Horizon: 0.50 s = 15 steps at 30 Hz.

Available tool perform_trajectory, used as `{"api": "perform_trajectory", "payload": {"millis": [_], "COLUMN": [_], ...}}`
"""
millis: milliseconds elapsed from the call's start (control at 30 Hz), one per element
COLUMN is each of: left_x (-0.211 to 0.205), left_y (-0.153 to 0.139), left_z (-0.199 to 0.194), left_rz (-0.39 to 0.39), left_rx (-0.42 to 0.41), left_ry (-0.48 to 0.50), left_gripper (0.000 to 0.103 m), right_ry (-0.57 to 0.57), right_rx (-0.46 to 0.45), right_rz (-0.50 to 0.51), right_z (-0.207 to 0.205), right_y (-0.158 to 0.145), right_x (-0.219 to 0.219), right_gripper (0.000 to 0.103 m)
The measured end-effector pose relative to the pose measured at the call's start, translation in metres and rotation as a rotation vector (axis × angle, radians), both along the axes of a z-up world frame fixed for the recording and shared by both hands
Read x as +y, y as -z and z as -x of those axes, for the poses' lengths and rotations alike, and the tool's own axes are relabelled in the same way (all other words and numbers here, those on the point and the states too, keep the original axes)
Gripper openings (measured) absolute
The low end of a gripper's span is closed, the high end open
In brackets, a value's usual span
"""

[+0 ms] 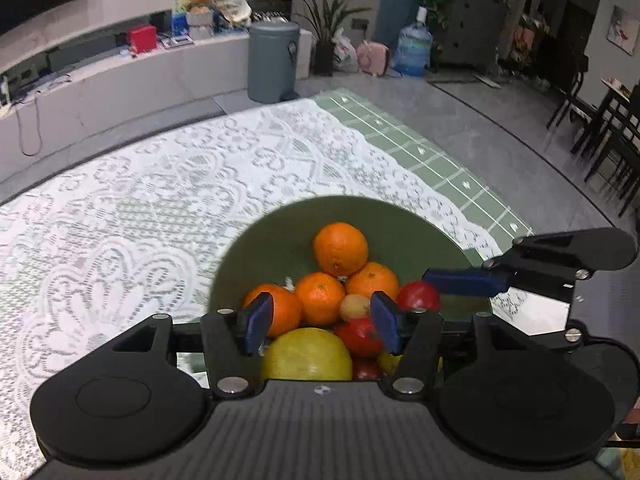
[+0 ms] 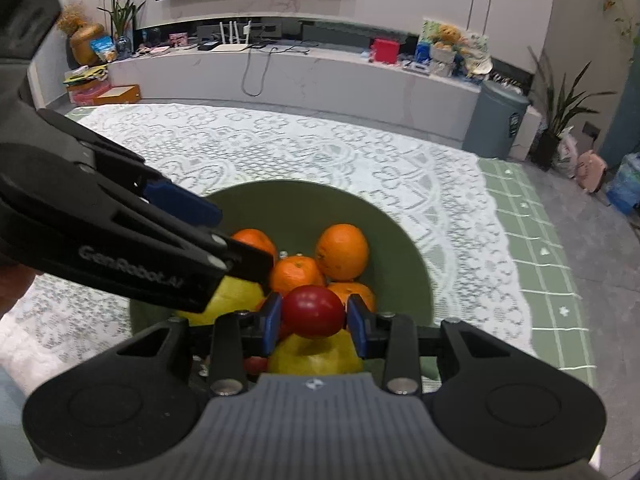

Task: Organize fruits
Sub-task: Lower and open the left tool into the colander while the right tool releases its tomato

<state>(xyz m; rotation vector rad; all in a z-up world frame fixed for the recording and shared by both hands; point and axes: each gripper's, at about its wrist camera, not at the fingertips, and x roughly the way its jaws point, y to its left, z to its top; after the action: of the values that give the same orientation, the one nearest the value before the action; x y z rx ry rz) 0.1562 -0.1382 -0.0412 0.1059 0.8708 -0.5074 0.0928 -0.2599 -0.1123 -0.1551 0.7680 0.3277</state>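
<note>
A green bowl [image 1: 280,240] on the lace cloth holds several oranges [image 1: 340,248], red fruits [image 1: 360,336], a small tan fruit [image 1: 354,306] and large yellow fruits [image 1: 308,356]. My left gripper [image 1: 322,322] hovers open over the near side of the pile, holding nothing. My right gripper [image 2: 314,320] is shut on a red fruit [image 2: 314,310] just above the pile in the bowl [image 2: 304,204]. It reaches in from the right in the left wrist view [image 1: 464,282]. The left gripper enters the right wrist view from the left [image 2: 200,216].
A white lace cloth [image 1: 140,220] covers a green checked mat [image 1: 440,160] on the table. Beyond it are a low white counter [image 2: 320,76], a grey bin [image 1: 274,60], potted plants and a water jug [image 1: 414,48]. Dark chairs [image 1: 612,128] stand far right.
</note>
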Motion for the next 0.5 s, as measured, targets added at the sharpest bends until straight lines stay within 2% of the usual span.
{"api": "perform_trajectory", "payload": {"millis": [200, 500], "left_x": [0.016, 0.043], "left_y": [-0.011, -0.011], "left_z": [0.006, 0.013], "left_rz": [-0.011, -0.012], "left_rx": [-0.042, -0.033], "left_ry": [-0.058, -0.133], "left_gripper": [0.069, 0.070], "right_ry": [0.041, 0.060], "right_rx": [0.010, 0.035], "right_rz": [-0.016, 0.052], "right_z": [-0.017, -0.034], "right_y": [0.003, 0.019], "right_x": [0.008, 0.020], "right_gripper": [0.033, 0.033]}}
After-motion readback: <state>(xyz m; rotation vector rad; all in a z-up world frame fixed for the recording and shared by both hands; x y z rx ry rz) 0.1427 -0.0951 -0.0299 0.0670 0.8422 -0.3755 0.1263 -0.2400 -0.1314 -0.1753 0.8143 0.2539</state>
